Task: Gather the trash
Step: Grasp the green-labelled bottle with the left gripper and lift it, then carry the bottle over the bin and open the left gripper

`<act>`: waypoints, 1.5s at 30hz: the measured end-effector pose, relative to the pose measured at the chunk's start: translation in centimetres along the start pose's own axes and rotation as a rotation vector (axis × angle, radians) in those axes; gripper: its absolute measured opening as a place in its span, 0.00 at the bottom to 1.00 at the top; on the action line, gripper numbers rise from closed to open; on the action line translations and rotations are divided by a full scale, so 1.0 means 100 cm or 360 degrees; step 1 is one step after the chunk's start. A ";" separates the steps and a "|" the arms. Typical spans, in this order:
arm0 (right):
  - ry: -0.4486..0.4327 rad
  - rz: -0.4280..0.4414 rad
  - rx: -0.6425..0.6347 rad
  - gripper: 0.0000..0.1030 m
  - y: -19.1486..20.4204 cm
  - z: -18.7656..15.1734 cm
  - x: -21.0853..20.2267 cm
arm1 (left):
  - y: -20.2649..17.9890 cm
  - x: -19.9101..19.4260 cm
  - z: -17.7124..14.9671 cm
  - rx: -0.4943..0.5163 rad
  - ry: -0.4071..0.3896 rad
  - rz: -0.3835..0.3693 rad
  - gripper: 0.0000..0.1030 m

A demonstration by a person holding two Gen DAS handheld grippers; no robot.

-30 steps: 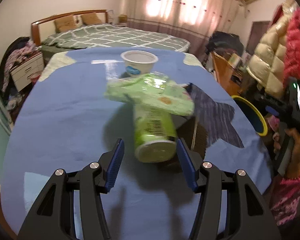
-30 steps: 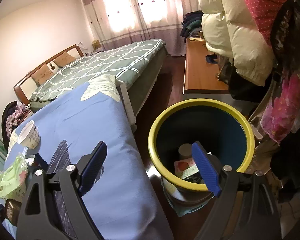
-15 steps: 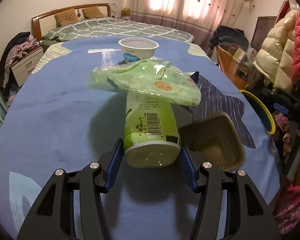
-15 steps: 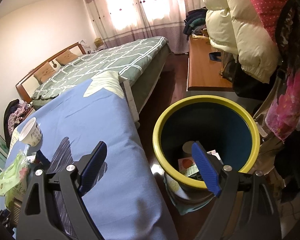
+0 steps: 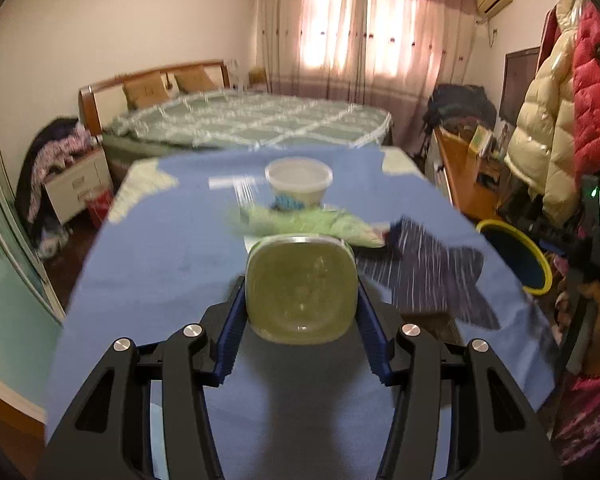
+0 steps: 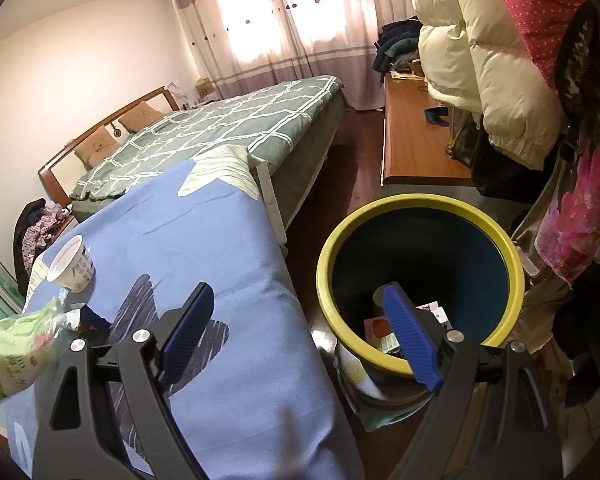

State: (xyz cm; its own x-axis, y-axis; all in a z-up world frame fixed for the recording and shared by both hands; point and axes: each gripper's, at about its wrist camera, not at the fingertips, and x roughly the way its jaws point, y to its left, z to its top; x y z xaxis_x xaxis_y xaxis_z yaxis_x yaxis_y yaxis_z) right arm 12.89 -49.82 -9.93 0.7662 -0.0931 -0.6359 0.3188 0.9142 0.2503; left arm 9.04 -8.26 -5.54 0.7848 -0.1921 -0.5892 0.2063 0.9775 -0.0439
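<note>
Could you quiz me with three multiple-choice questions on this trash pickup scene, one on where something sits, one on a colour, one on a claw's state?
1. Where does the white cup stand?
A. on the blue cloth
B. in the bin
C. on the bed

2. What colour is the bin's rim?
A. red
B. yellow
C. white

3. What is in the left claw?
A. nothing
B. a white cup
C. a green container

Answers:
1 A, it stands upright on the blue cloth.
2 B, a yellow ring tops the dark bin.
3 C, both pads press the container's sides, jaws closing.
</note>
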 end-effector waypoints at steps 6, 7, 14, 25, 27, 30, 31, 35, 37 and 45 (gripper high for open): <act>-0.0007 0.0008 0.0000 0.80 0.000 0.000 -0.003 | 0.002 -0.019 0.016 0.0026 -0.0073 0.0021 0.50; -0.0007 0.0010 0.0001 0.80 -0.001 0.000 -0.003 | 0.002 -0.017 0.016 0.0025 -0.0060 0.0022 0.50; -0.0013 0.0017 0.0009 0.80 -0.002 0.000 -0.006 | -0.001 -0.017 0.010 0.0038 -0.0056 0.0032 0.50; -0.0032 0.0047 0.0036 0.80 -0.011 0.001 -0.012 | -0.015 -0.041 0.041 0.0084 -0.0172 -0.0053 0.50; -0.0037 0.0045 0.0042 0.80 -0.015 0.002 -0.013 | -0.023 -0.040 0.053 0.0104 -0.0194 -0.0082 0.50; -0.0047 0.0029 0.0054 0.80 -0.023 0.004 -0.015 | -0.040 -0.037 0.073 0.0149 -0.0231 -0.0138 0.50; -0.0054 0.0017 0.0062 0.80 -0.028 0.005 -0.016 | -0.048 -0.034 0.079 0.0164 -0.0240 -0.0157 0.50; -0.0085 -0.0058 0.0109 0.80 -0.052 0.008 -0.022 | -0.086 -0.015 0.101 0.0219 -0.0244 -0.0277 0.50; -0.0092 -0.0090 0.0134 0.80 -0.065 0.009 -0.024 | -0.109 -0.002 0.109 0.0246 -0.0222 -0.0344 0.50; -0.0124 -0.0183 0.0227 0.80 -0.110 0.009 -0.032 | -0.214 0.043 0.125 0.0356 -0.0135 -0.0556 0.50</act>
State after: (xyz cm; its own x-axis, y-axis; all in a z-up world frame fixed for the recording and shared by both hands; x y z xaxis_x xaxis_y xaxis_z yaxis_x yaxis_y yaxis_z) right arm 7.43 -59.88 -9.99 0.7593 -0.2292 -0.6090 0.4784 0.8311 0.2836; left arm 15.28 -31.12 2.99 0.6885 -0.5241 -0.5013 0.5828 0.8112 -0.0475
